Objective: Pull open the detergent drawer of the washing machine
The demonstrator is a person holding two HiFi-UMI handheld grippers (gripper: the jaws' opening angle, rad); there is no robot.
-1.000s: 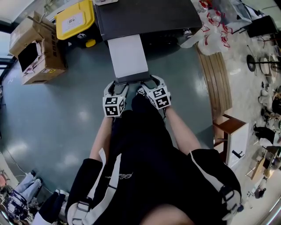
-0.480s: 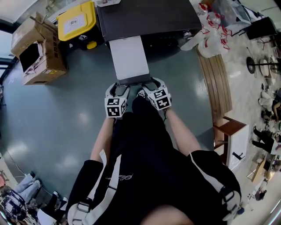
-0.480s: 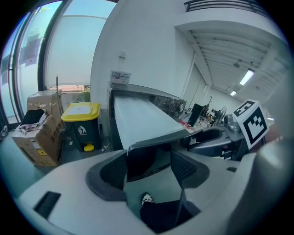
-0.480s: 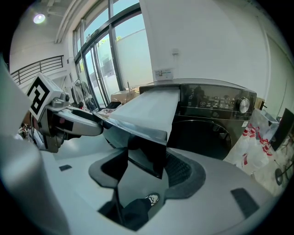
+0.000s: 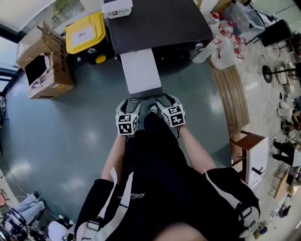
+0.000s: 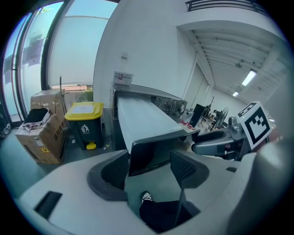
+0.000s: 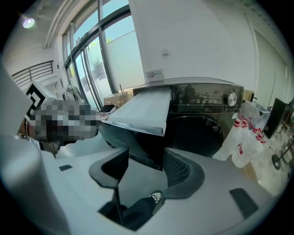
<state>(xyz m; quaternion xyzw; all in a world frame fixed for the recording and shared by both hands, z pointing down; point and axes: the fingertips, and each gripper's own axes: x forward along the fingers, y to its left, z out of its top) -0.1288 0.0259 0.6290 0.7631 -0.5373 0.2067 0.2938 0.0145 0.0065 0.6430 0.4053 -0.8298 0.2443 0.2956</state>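
Observation:
The black washing machine (image 5: 160, 21) stands at the top of the head view, and its long white detergent drawer (image 5: 140, 70) sticks far out toward me. My left gripper (image 5: 133, 102) and right gripper (image 5: 162, 100) sit side by side at the drawer's dark front panel (image 5: 146, 97). In the left gripper view the panel's left corner (image 6: 154, 151) lies between my left gripper's (image 6: 151, 165) spread jaws and runs on behind the right finger. In the right gripper view the panel's right corner (image 7: 133, 142) lies between my right gripper's (image 7: 146, 167) wide jaws. Neither pair clamps it.
A yellow-lidded bin (image 5: 84, 33) and an open cardboard box (image 5: 44, 63) stand left of the machine. White plastic bags (image 5: 223, 40) and a wooden bench (image 5: 233, 89) lie to the right, with a small cabinet (image 5: 249, 155) nearer. A white box (image 5: 117, 7) rests on the machine.
Both grippers stay at the drawer front and the drawer sticks out about as far as before. The right gripper has rolled slightly. The head view has shifted a little.

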